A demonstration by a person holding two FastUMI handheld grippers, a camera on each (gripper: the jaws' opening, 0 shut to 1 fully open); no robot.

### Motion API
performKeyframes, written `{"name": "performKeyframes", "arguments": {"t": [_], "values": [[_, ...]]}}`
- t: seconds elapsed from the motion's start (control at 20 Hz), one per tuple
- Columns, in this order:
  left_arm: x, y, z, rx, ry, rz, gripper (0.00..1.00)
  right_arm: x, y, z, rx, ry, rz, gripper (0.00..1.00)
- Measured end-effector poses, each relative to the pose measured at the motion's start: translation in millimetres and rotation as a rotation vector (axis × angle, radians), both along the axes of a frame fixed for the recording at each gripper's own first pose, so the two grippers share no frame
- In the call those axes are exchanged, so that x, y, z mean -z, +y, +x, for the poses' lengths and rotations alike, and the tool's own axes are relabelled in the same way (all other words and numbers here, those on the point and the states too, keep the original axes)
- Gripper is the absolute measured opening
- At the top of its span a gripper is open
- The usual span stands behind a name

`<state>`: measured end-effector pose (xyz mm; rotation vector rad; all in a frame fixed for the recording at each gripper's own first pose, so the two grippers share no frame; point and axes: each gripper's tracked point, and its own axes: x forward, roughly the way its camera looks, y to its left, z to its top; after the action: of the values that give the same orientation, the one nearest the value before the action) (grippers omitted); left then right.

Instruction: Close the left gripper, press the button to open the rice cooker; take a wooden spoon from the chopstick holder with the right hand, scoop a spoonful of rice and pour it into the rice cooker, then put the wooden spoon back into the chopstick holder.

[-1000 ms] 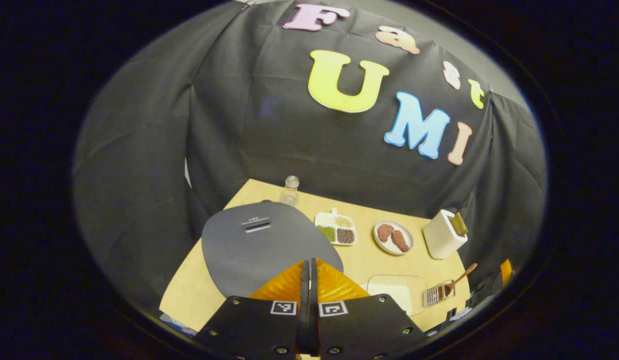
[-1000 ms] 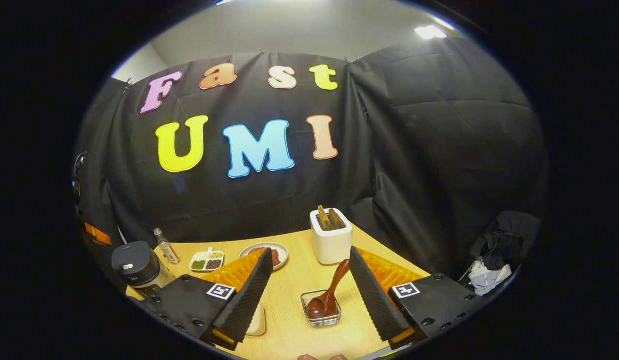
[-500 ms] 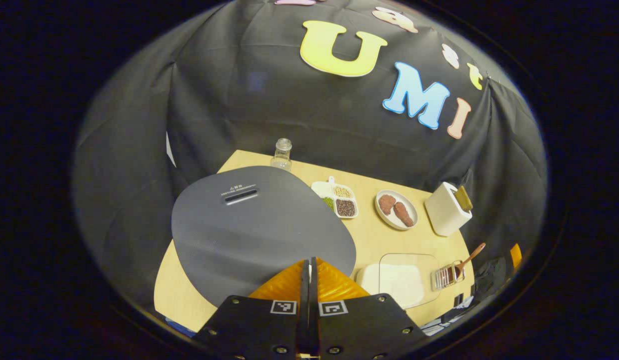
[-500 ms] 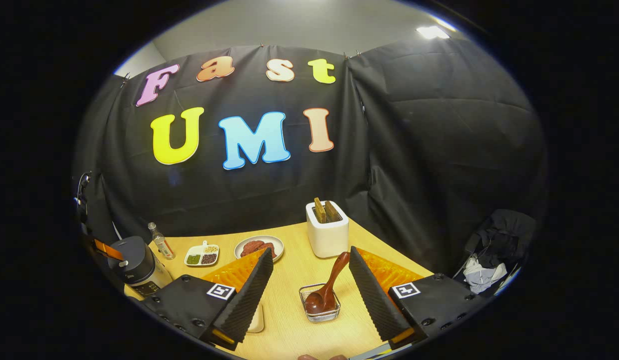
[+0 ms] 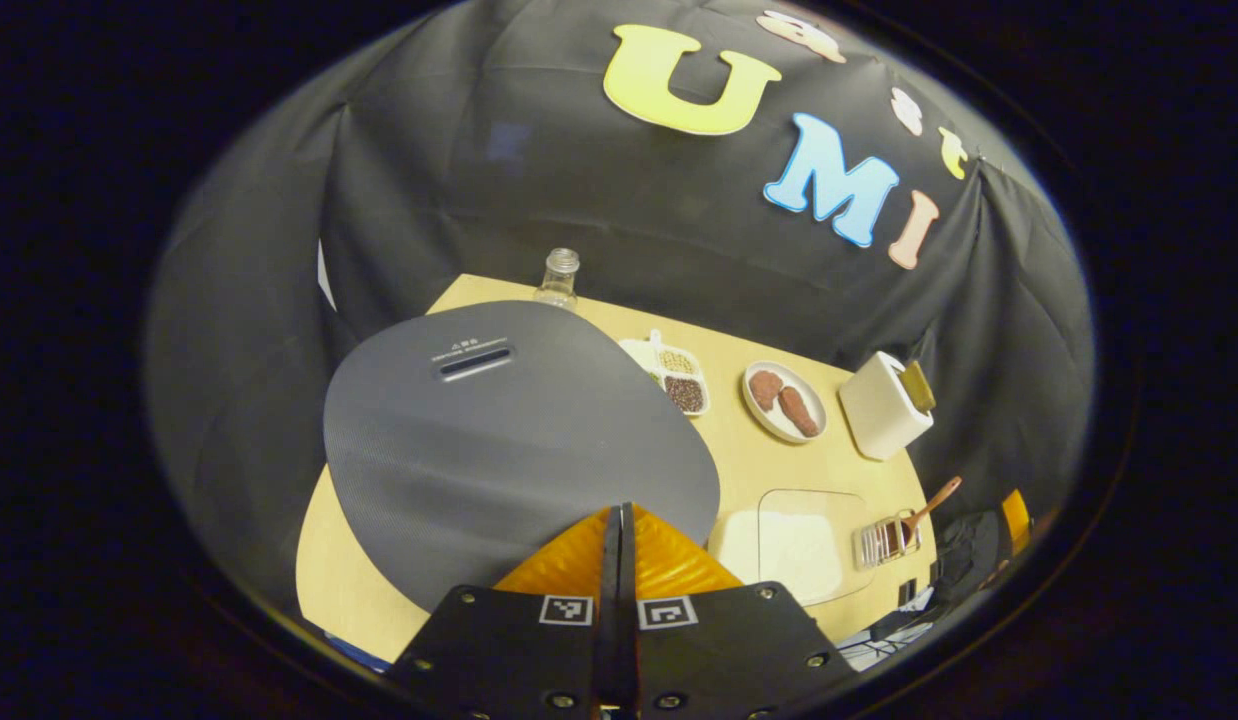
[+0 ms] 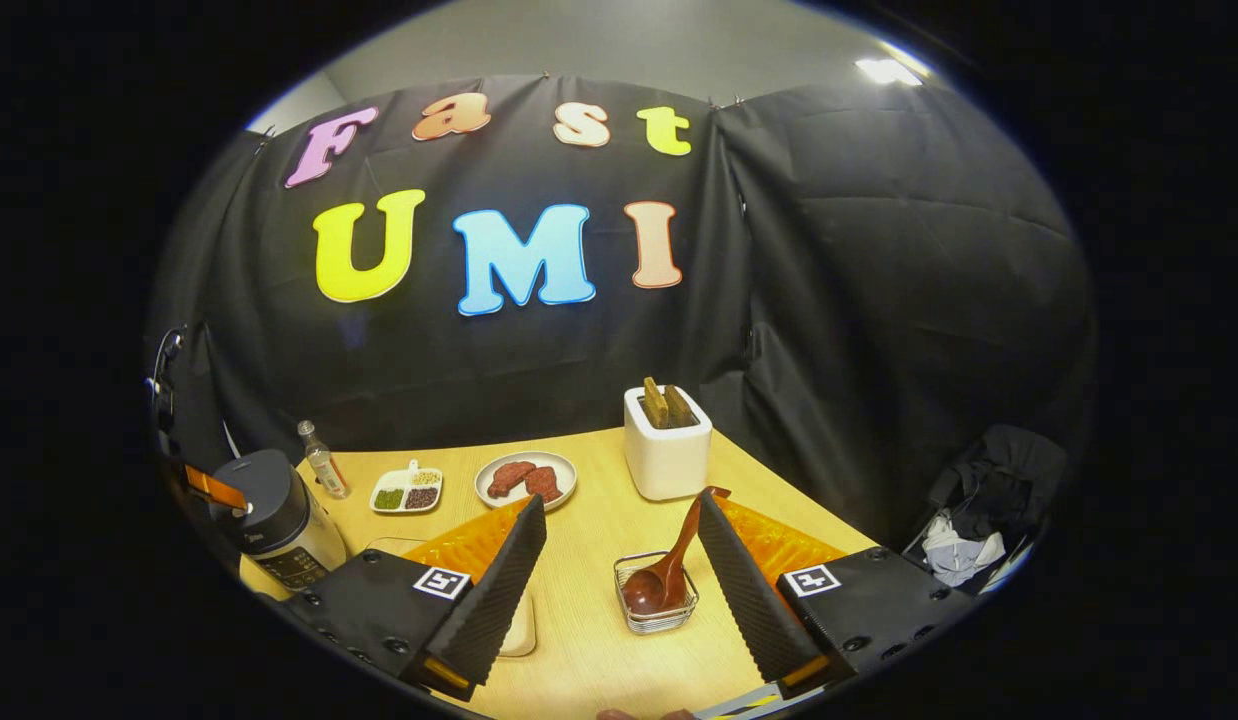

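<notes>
Rice cooker lid nearer clenched left hand-held gripper; right hand-held gripper released.

Left gripper fingers pressed together; right gripper fingers spread wide, angled downward.

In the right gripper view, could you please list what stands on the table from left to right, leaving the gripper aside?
Rice cooker → small bottle → divided dish of beans → plate of meat → wire holder with the wooden spoon; the white toaster stands farther back, roughly above the holder.
</notes>
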<state>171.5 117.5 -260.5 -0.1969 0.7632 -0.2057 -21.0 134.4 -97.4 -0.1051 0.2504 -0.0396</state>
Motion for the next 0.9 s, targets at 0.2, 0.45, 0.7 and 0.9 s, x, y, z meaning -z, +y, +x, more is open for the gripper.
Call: {"name": "performKeyframes", "arguments": {"t": [0.2,0.45,0.7,0.9], "values": [[3,-3,-5,0.042,-0.013,0.051,0.02,3,-14,-5,0.050,0.018,-0.001,0.99],[2,-2,-3,0.013,-0.038,-0.005,0.05,7,-18,-15,0.073,0.053,-0.025,0.99],[0,0,-6,-0.032,-0.060,-0.061,0.02,8,-20,-23,0.053,0.070,-0.063,0.98],[-5,0,-6,-0.064,-0.083,-0.041,0.02,10,-21,-9,0.043,0.089,-0.024,0.94]]}}
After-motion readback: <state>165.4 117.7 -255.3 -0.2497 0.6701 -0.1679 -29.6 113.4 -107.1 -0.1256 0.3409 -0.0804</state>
